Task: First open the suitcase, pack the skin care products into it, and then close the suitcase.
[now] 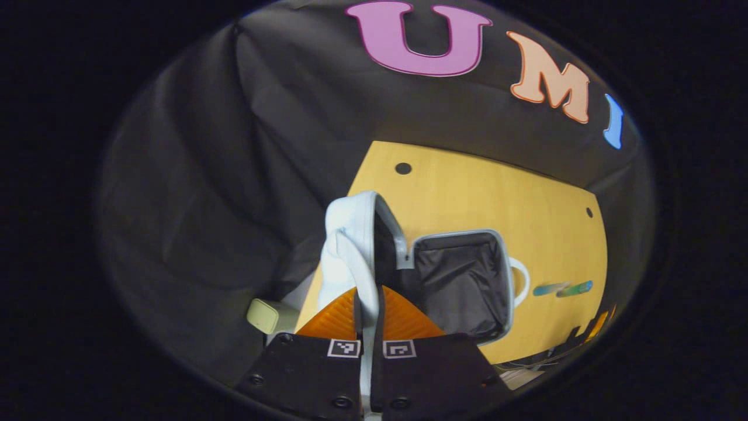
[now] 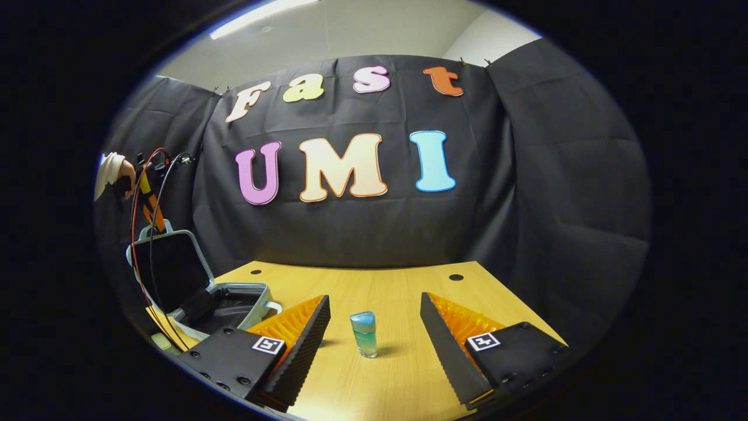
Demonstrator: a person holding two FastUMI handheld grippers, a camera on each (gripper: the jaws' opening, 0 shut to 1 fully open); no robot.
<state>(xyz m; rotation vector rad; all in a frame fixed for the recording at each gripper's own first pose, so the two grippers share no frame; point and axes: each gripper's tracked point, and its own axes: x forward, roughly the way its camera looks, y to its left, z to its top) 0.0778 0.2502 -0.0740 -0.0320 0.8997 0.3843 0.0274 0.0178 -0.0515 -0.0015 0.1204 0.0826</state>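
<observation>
In the left gripper view my left gripper [image 1: 368, 318] is shut on the rim of the white suitcase lid [image 1: 349, 234], which stands raised. The black-lined suitcase base [image 1: 461, 280] lies open on the wooden table [image 1: 479, 193]. Two blue-green skin care bottles [image 1: 562, 288] lie blurred past the base's white handle. In the right gripper view my right gripper [image 2: 374, 299] is open and low over the table. One bottle [image 2: 363, 333] stands upright ahead, between its fingers and apart from them. At far left the open suitcase [image 2: 228, 304] shows, with a hand holding the left gripper [image 2: 151, 210] at the lid's top.
Red and black cables [image 2: 140, 257] hang from the left gripper across the lid. A pale green box [image 1: 263, 316] sits below the table's edge by the suitcase. The tabletop has small dark holes [image 2: 456, 277] near the back. Black cloth walls close the booth.
</observation>
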